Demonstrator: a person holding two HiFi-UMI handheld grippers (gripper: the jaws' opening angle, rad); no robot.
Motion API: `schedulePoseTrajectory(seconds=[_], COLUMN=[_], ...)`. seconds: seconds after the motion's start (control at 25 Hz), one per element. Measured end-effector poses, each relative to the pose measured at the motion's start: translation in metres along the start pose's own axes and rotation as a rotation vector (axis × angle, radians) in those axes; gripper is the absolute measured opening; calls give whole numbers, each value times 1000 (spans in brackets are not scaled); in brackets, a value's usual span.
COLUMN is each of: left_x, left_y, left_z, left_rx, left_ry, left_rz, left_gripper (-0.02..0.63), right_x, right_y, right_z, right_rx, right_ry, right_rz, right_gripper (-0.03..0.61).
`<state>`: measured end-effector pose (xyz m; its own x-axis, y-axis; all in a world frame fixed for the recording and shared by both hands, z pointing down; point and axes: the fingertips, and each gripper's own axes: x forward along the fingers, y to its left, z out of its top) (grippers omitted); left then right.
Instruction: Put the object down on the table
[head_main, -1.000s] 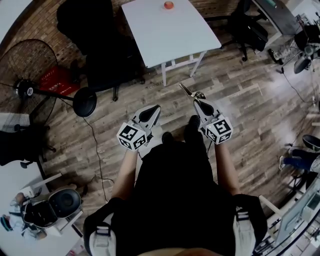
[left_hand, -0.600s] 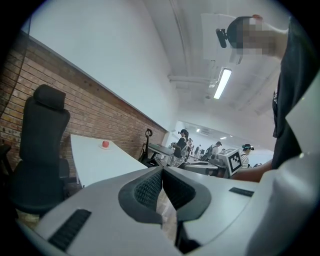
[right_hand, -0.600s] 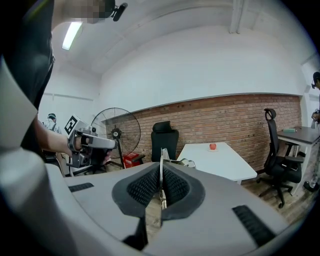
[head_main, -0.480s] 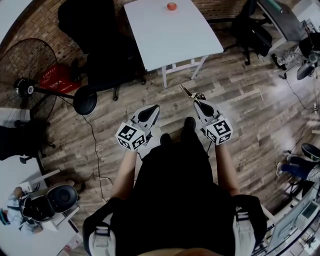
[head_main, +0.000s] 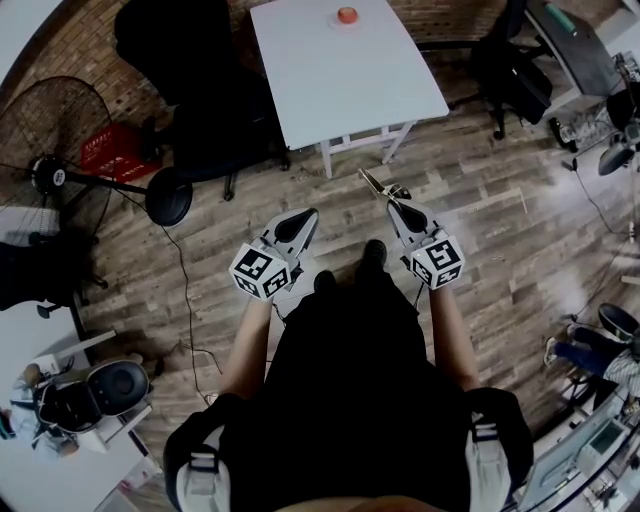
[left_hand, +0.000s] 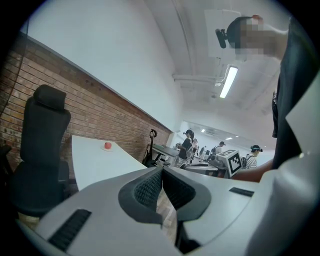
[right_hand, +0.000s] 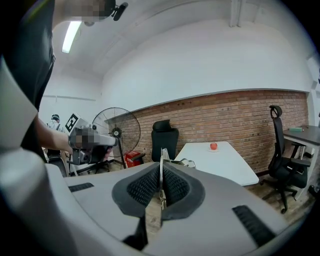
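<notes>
Pinching a thin metal object (head_main: 373, 183), your right gripper (head_main: 397, 205) aims its long axis at the white table (head_main: 340, 80); your left gripper (head_main: 307, 219) is pressed together.

No word, number or brand can be read in any view. The left marker cube (head_main: 258, 272) and the right marker cube (head_main: 438, 262) bear only black-and-white square code patterns, not letters; one such pattern also shows in the left gripper view (left_hand: 234, 162). The fan (head_main: 48, 176) has a small pale sticker on its hub, too small to read.
</notes>
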<state>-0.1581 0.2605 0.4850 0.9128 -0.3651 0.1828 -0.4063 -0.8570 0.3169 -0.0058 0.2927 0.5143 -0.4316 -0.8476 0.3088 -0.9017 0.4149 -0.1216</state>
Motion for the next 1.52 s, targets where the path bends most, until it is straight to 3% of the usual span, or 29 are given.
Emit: schedulePoseTrajectory(seconds=[0.64, 1.52], left_x=[58, 108], left_y=[12, -5], left_z=[23, 21], left_rx=[-4, -24], left_ry=[-29, -54], left_rz=[67, 188], left_gripper=[21, 21], right_x=[17, 11], right_y=[-62, -123], right_z=[16, 13], right_rx=[-16, -38], right_ry=[6, 12], right_rz=[63, 177], right_gripper=[0, 0])
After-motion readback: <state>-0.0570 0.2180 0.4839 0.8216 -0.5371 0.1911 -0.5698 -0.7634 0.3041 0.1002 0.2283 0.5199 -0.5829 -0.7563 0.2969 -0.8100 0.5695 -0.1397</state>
